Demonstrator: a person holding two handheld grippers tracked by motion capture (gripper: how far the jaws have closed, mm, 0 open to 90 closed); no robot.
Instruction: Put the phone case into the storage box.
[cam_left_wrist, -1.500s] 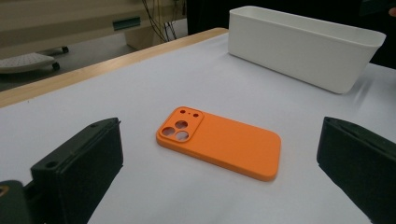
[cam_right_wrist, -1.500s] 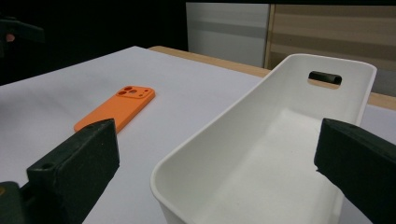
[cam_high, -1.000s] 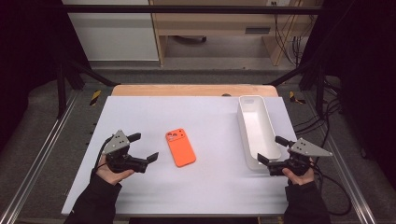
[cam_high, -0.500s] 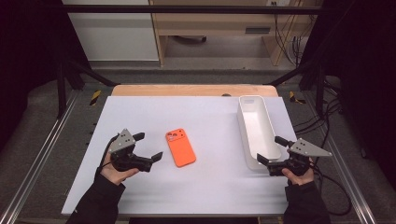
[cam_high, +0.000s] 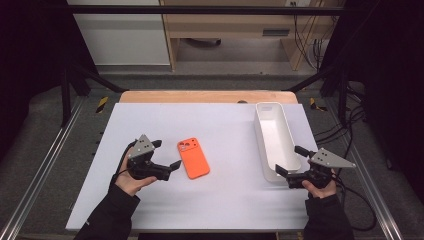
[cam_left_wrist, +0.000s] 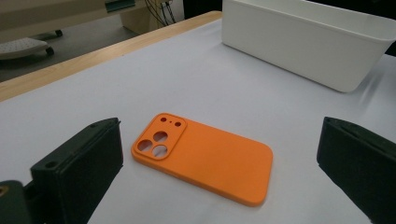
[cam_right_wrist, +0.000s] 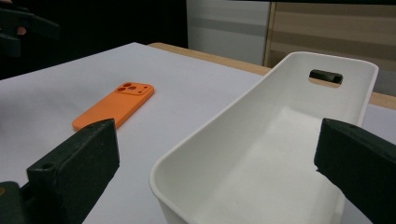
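Note:
An orange phone case (cam_high: 193, 158) lies flat, camera cut-outs up, on the white table top (cam_high: 225, 200) left of centre. My left gripper (cam_high: 166, 154) stands open just left of it, jaws pointing at it and apart from it. In the left gripper view the phone case (cam_left_wrist: 205, 156) lies ahead between the wide jaws of my left gripper (cam_left_wrist: 219, 135). My right gripper (cam_high: 289, 160) is open at the near end of a long white tray (cam_high: 261, 135). In the right gripper view the empty tray (cam_right_wrist: 261, 140) sits between the jaws of my right gripper (cam_right_wrist: 219, 140).
A wooden strip (cam_high: 200, 96) borders the table's far edge. Metal rails (cam_high: 45, 165) run along both sides, with cables (cam_high: 360, 200) at the right. Bare white surface spreads between the phone case and the tray.
My left gripper has moved a little to the right, closer to the phone case. The right gripper, the tray and the case have stayed put.

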